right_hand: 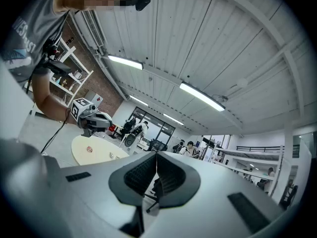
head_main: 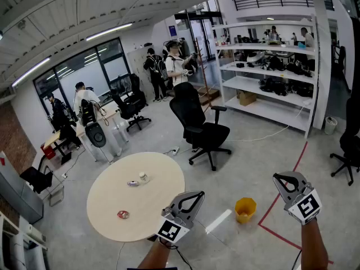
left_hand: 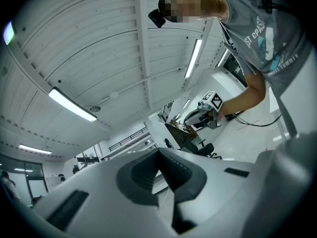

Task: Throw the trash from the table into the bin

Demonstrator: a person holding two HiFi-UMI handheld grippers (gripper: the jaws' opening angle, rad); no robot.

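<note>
A round beige table (head_main: 152, 212) carries three bits of trash: a red-and-white piece (head_main: 122, 214), a grey wrapper (head_main: 133, 183) and a small white piece (head_main: 144, 177). A yellow bin (head_main: 245, 210) stands on the floor to the table's right. My left gripper (head_main: 198, 194) hovers over the table's right edge, held level, with its jaws together and nothing between them (left_hand: 159, 153). My right gripper (head_main: 277, 177) hangs in the air right of the bin, also shut and empty (right_hand: 156, 155). The right gripper view shows the table (right_hand: 84, 155) and the left gripper (right_hand: 91, 119) in the distance.
A black office chair (head_main: 202, 131) stands beyond the table. Red tape lines (head_main: 279, 204) and a white strip (head_main: 217, 221) mark the floor near the bin. White shelving (head_main: 270, 83) fills the back right. Several people and desks are at the back left.
</note>
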